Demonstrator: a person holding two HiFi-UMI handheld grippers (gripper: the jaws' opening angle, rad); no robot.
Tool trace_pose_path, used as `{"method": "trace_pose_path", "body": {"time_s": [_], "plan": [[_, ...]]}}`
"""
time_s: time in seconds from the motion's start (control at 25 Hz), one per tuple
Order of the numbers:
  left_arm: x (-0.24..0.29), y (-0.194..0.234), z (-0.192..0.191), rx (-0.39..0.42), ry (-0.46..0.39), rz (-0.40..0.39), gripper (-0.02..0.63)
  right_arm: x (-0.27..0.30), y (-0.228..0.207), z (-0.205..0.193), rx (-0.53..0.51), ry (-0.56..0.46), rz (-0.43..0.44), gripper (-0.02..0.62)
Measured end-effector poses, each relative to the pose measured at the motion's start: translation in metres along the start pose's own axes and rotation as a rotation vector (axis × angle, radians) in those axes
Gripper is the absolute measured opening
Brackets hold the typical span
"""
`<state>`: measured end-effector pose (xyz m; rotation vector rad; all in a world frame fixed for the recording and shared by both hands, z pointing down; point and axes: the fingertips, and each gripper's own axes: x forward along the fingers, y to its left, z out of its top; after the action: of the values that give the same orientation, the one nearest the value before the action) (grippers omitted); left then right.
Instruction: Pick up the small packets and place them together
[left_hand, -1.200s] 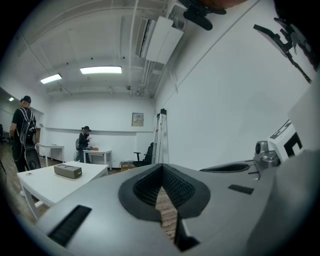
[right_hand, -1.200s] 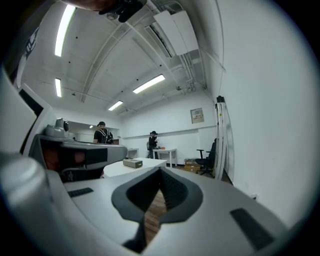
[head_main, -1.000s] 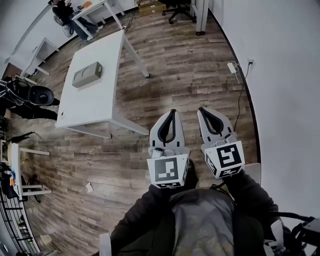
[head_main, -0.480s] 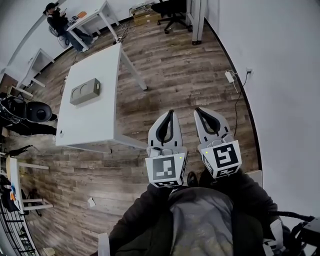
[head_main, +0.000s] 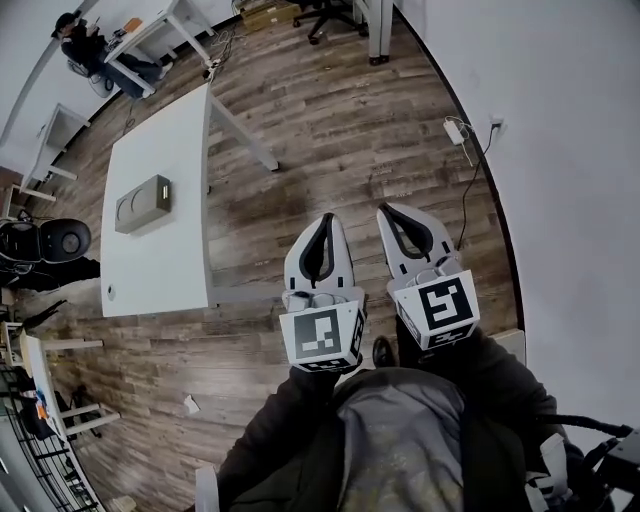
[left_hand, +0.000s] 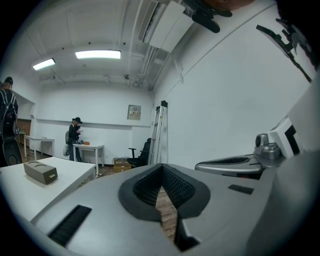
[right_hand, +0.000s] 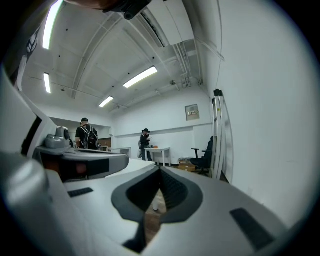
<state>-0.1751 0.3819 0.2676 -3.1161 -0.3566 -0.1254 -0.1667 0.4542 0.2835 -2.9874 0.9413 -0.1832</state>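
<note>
No small packets show in any view. My left gripper (head_main: 323, 218) and right gripper (head_main: 384, 209) are held side by side over the wooden floor, both shut with nothing between their jaws. In the left gripper view the jaw tips (left_hand: 161, 168) meet, and the right gripper's body (left_hand: 235, 162) lies just to the right. The right gripper (right_hand: 160, 170) is likewise closed and empty. A grey box (head_main: 141, 203) with two round recesses lies on a white table (head_main: 165, 265) to the left and ahead of the grippers; the same grey box (left_hand: 41, 172) appears in the left gripper view.
A white wall (head_main: 570, 200) runs close along the right, with a power adapter (head_main: 455, 130) and cable on the floor beside it. A person (head_main: 80, 45) sits at a far desk. A black chair (head_main: 45, 240) stands left of the table. An office chair (left_hand: 139, 152) stands far ahead.
The white table and the floor have slid left and down in the head view. Both grippers stay side by side, shut and empty.
</note>
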Motion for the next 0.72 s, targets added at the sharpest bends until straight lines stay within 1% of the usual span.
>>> {"method": "trace_pose_path", "body": {"time_s": [0.24, 0.36, 0.56, 0.72], "plan": [[0.072, -0.009, -0.009, -0.004, 0.044, 0.008, 0.003, 0.04, -0.057, -0.012, 0.035, 0.043, 0.005, 0.005], [0.105, -0.011, -0.007, 0.004, 0.053, 0.015, 0.003, 0.059, -0.084, -0.011, 0.044, 0.048, 0.006, 0.005], [0.143, -0.014, 0.015, 0.025, 0.031, 0.037, 0.003, 0.088, -0.117, 0.007, 0.048, 0.024, 0.029, 0.005], [0.156, -0.008, 0.034, 0.043, 0.008, 0.063, 0.003, 0.104, -0.126, 0.026, 0.032, -0.005, 0.056, 0.005]]}}
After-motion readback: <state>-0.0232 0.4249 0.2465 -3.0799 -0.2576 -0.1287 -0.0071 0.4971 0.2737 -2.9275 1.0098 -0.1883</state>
